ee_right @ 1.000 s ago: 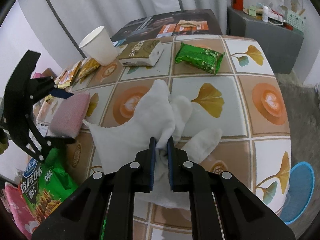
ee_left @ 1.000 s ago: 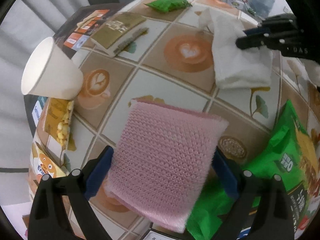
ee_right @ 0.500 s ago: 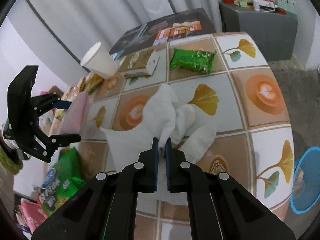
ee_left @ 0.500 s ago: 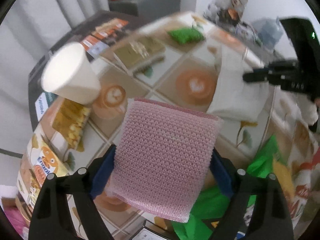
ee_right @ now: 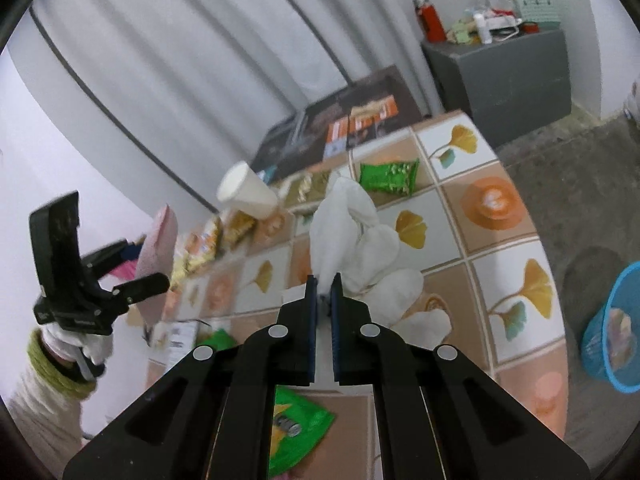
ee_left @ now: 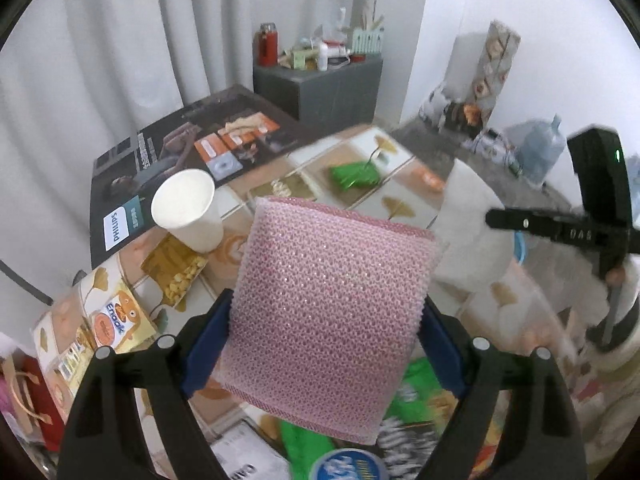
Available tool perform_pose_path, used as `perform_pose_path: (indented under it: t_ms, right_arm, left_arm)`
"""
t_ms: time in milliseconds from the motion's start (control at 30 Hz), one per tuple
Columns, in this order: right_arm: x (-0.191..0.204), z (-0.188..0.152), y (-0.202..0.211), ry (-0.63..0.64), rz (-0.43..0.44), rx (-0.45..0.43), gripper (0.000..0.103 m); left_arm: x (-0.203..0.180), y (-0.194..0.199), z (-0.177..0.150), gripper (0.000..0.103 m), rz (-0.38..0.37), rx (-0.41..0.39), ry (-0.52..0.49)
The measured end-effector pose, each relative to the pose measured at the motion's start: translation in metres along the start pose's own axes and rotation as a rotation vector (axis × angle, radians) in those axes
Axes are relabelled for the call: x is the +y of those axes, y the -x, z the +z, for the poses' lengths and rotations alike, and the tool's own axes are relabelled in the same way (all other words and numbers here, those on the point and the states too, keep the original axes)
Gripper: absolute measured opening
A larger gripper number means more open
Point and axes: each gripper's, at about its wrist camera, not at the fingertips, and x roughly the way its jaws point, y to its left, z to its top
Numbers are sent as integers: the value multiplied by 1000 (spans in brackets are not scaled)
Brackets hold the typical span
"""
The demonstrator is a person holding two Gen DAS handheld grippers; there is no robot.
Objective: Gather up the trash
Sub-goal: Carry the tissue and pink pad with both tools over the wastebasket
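Landmark = tiled table (ee_right: 516, 280). Right wrist view only: blue mesh bin (ee_right: 614, 336) on the floor off the table's right edge, with some scraps inside, plus the person's white-gloved left hand (ee_right: 76, 344) and cream sleeve holding the left gripper (ee_right: 136, 268) off the table's left edge. Left wrist view only: water jug (ee_left: 538, 148) and floor clutter past the table's far right corner, and the Enaak snack packet (ee_left: 116, 320) at its left edge. Both views: dark printed box (ee_left: 180, 156) against the table's far edge, grey cabinet (ee_right: 500, 68) behind that with a red bottle on top, white paper cup (ee_left: 188, 208) upright on the far-left tiles, green snack pack (ee_right: 388, 176) on the far tiles, bigger green chip bag (ee_right: 296, 428) at the near edge. Left gripper (ee_left: 326, 312): jaws set wide, just been closing a little, blue pads pressing both side edges of the pink mesh pad (ee_left: 332, 312), which is held clear above the table's near-left part, face toward the camera. Right gripper (ee_right: 324, 292): jaws almost together, pinching a fold of the white crumpled tissue (ee_right: 352, 236); the tissue stands up from the pinch over the table's middle tiles; can't tell if its lower folds touch the surface.
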Motion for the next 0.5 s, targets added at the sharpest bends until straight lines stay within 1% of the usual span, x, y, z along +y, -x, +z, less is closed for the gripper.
perform_pose_path:
  t_ms: [100,167,267,500]
  right_arm:
    - [-1,-3,23,-21,24,-35,4]
    - [-3,-5,33,-32,32,-45,4]
    - [-5,-8,47,-41,39,-61,4]
    - [-18,-14,88,-65,66,-117,4]
  left_arm:
    - [-8,16,7,85,-22,-24,57]
    - [-18,23,11,84,-29,-41,72]
    - [-37,34,15,85,-37,-66,74]
    - [-88,46,26,85,-62,-85,51]
